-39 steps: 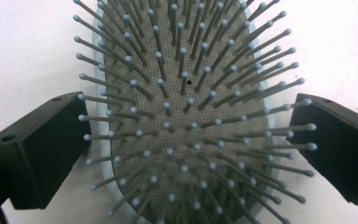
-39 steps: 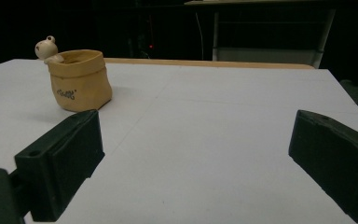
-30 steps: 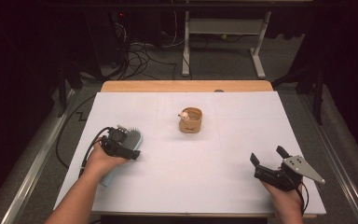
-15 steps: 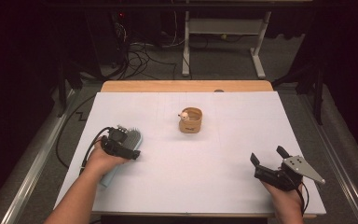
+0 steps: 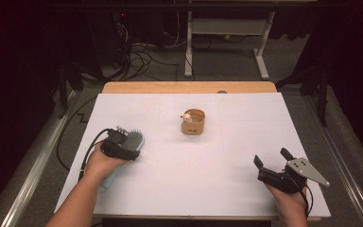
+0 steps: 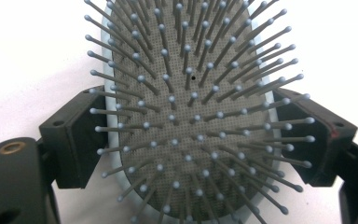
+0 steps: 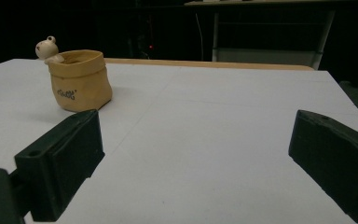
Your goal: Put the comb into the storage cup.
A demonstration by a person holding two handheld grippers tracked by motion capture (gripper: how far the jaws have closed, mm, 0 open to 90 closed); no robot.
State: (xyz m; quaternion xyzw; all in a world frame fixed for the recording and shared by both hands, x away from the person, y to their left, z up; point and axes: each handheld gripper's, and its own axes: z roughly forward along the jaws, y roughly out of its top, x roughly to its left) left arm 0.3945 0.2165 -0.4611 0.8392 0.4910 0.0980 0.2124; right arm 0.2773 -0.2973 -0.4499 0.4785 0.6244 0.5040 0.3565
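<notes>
Our left gripper (image 6: pixel 186 140) straddles the hairbrush (image 6: pixel 186 93), which lies bristles-up at the table's (image 5: pixel 227 179) left. Its jaws have just been closing and now sit against the rim, apparently to lift it. Our right gripper (image 7: pixel 196 163) waits agape, near the pouch (image 7: pixel 79 79).

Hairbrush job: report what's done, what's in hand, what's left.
Done: the left tongs straddle the hairbrush head, bristles up. In hand: jaws have just been closing on its rim; contact unclear. Left: lifting it; the brush lies on the table. The right tongs rest open, empty.
</notes>
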